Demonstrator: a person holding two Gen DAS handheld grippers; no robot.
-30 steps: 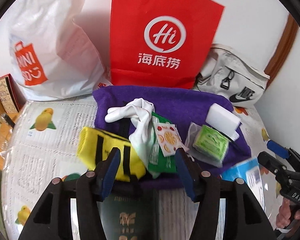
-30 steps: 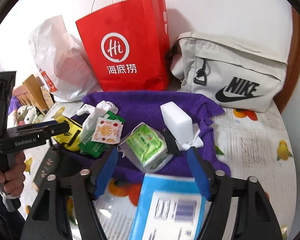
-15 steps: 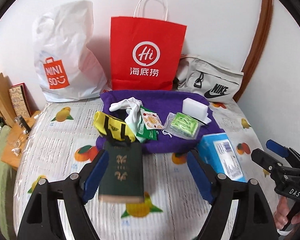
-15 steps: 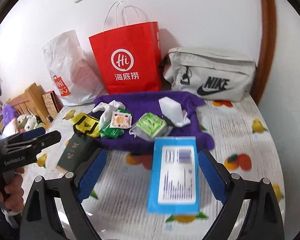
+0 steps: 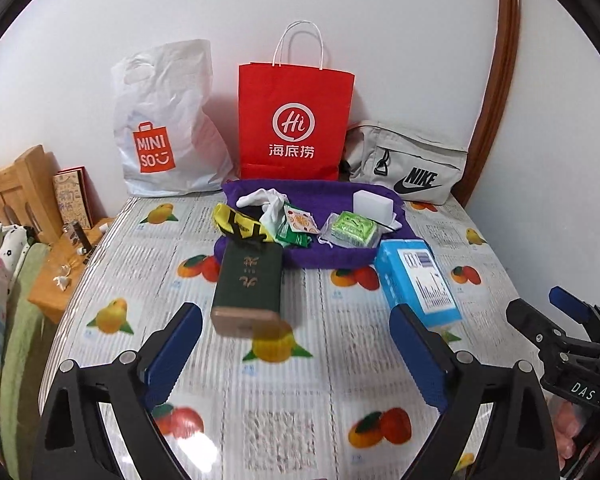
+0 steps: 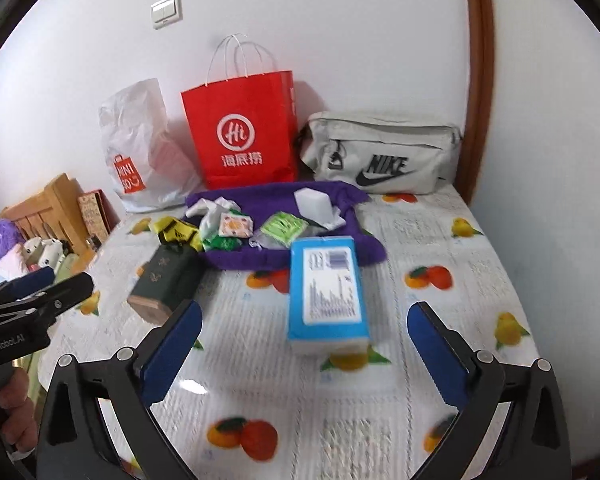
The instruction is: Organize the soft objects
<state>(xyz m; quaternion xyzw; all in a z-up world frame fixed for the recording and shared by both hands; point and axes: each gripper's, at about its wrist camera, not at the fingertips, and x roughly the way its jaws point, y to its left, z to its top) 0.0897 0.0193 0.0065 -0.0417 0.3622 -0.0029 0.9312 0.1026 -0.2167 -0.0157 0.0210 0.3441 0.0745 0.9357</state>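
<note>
A purple towel [image 5: 332, 258] lies at the back of the table. On it are a white cloth [image 5: 260, 200], a yellow-black sock [image 5: 242, 226], small snack packets, a green wipes pack [image 5: 354, 230] and a white foam block [image 5: 372, 204]. A dark green box [image 5: 250, 282] lies free on the table ahead of my left gripper [image 5: 296, 320], whose jaws are opening with nothing between them. A blue tissue pack [image 6: 326, 288] lies ahead of my right gripper [image 6: 304, 316], whose jaws are also opening and hold nothing. Each gripper shows at the edge of the other's view.
Against the wall stand a white plastic bag [image 5: 164, 120], a red paper bag [image 5: 294, 124] and a grey sling bag [image 5: 408, 164]. A wooden headboard [image 5: 16, 184] and plush toys are at the left. The fruit-print tablecloth [image 5: 284, 400] stretches in front.
Both grippers drew back and upward from the purple towel while their jaws spread wide. The green box and the blue pack, earlier between the jaws, now lie free on the table.
</note>
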